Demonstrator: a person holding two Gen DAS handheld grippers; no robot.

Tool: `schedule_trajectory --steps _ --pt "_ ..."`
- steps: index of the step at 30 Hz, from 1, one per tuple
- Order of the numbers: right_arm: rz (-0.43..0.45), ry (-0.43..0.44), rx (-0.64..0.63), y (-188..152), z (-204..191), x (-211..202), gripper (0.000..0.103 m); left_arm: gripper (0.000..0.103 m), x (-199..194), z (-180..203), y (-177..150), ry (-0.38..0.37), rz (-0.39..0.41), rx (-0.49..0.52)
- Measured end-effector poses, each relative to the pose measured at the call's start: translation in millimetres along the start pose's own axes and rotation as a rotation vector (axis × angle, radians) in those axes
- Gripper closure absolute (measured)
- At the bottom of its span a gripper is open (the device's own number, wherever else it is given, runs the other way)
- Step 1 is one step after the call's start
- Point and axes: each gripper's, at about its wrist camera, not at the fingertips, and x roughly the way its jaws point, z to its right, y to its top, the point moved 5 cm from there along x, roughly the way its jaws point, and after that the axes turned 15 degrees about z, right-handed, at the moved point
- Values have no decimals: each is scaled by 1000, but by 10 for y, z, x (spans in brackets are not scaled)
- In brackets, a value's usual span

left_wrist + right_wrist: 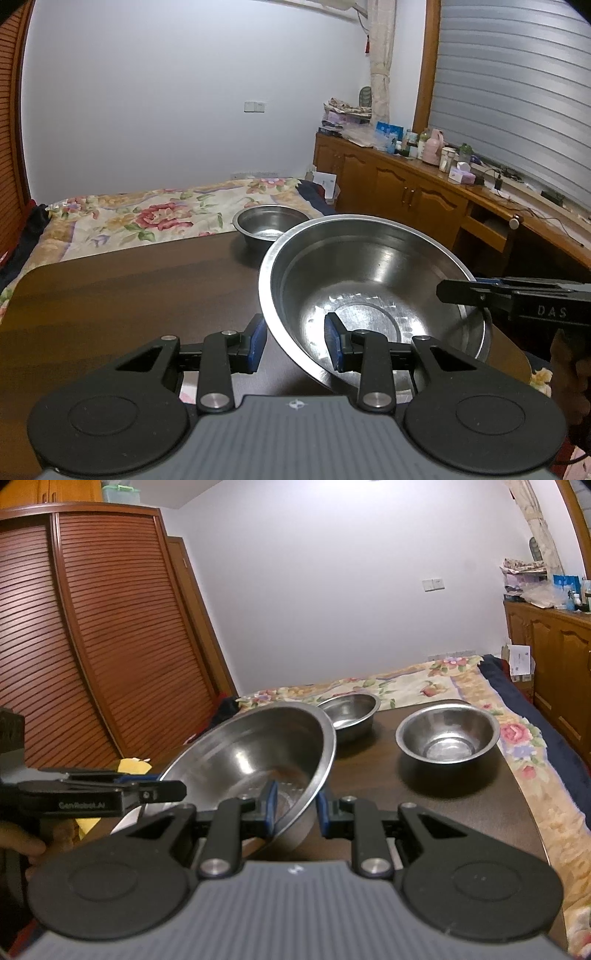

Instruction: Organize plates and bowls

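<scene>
We are holding a large steel bowl (373, 291) between two pairs of tongs, lifted and tilted above the dark counter (129, 291). In the left wrist view, at six o'clock, the left tongs (295, 345) are pinching the bowl's near rim, one blue pad outside the wall and one inside. At three o'clock the right tongs (465, 295) are reaching in level, gripping the opposite rim.

In the right wrist view, the left tongs are coming in from nine o'clock, a hand (22, 843) showing behind them. The right tongs (295, 808) at six o'clock are narrowly clamping the thin rim. Two smaller steel bowls are sitting on the counter: one (351, 712) at twelve o'clock, another (447, 734) toward two o'clock.

We are judging the big bowl as stiff, light, smooth and slippery; opposite rim grips seem safest. Both grippers are pointing slightly downward.
</scene>
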Motion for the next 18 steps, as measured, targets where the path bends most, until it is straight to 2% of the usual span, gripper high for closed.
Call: schedule_trajectory --steps 8,18 --pt "-22 5 1 -116 11 -4 78 67 -65 -10 -119 4 -12 -18" --pt "-63 -7 6 -331 26 -8 78 67 2 18 -364 13 -73 -23"
